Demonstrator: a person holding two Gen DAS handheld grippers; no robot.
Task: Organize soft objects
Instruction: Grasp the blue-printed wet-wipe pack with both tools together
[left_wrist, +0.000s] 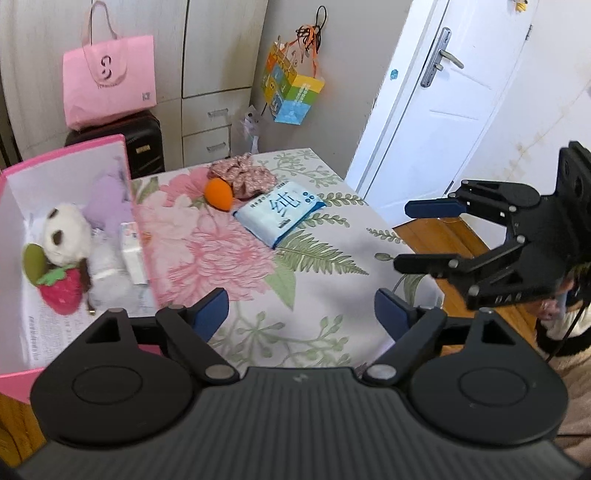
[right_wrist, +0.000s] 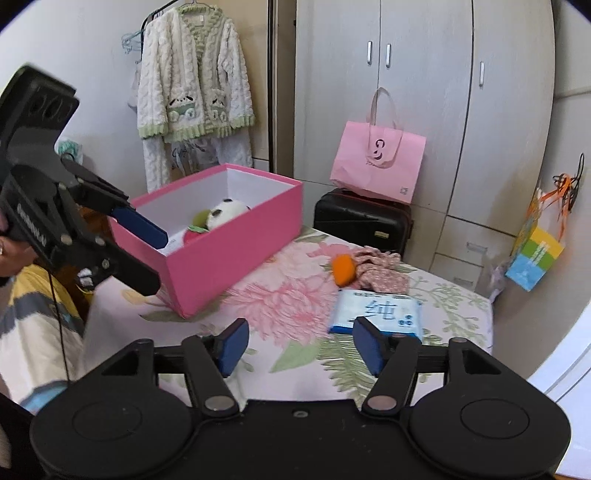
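A pink box stands on the floral table at the left. It holds a panda plush, a strawberry plush, a purple soft item and small white packs. On the cloth lie an orange sponge, a floral scrunchie and a blue tissue pack. My left gripper is open and empty beside the box. My right gripper is open and empty, short of the tissue pack.
The floral tablecloth covers the table, with wood floor to its right. A pink tote sits on a black suitcase. A white door, wardrobes, a hanging robe and a colourful bag surround the table.
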